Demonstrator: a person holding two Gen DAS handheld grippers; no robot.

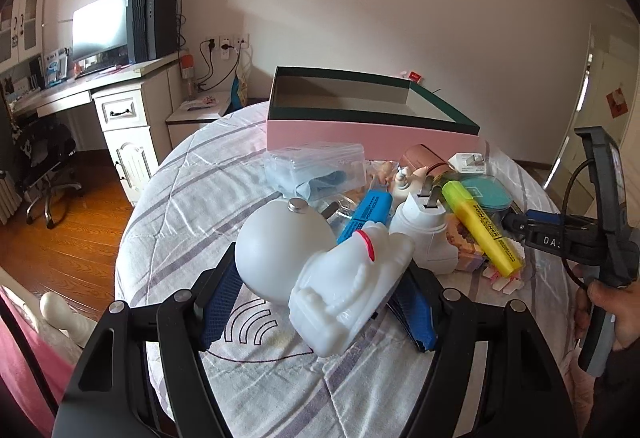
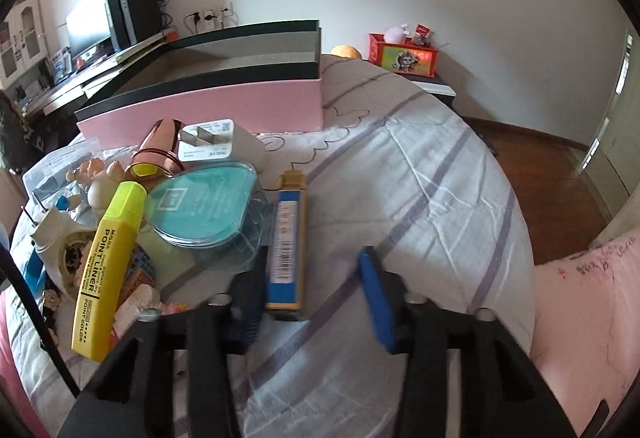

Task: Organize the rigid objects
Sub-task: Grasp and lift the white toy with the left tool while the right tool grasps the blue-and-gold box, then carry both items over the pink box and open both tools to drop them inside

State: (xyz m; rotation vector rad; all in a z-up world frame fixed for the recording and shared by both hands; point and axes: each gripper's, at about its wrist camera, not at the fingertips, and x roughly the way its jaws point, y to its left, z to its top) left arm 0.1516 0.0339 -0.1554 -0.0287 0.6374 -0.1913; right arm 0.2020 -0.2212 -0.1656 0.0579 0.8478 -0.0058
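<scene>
On my left, my left gripper [image 1: 316, 302] stood with its blue pads either side of the white astronaut figure [image 1: 320, 270], which lay tilted on the striped bedspread [image 1: 192, 198]; the pads looked close against its body and helmet, though I could not tell for certain whether they were pressing or only bracketing it. To lift it well I judged I should squeeze across the body rather than the round smooth helmet, which would likely slip, and raise it clear of the blue pen [image 1: 366, 214] and white plug [image 1: 424, 234] just behind. Past the clutter sat the pink box [image 1: 360, 136], open-topped and seemingly empty, the likely home for these things. Further right lay the yellow highlighter [image 2: 106, 262] and teal case [image 2: 204, 206]. My right gripper [image 2: 312, 302] hung open, its left pad beside the blue and gold box [image 2: 286, 242]; I would centre it before closing.
</scene>
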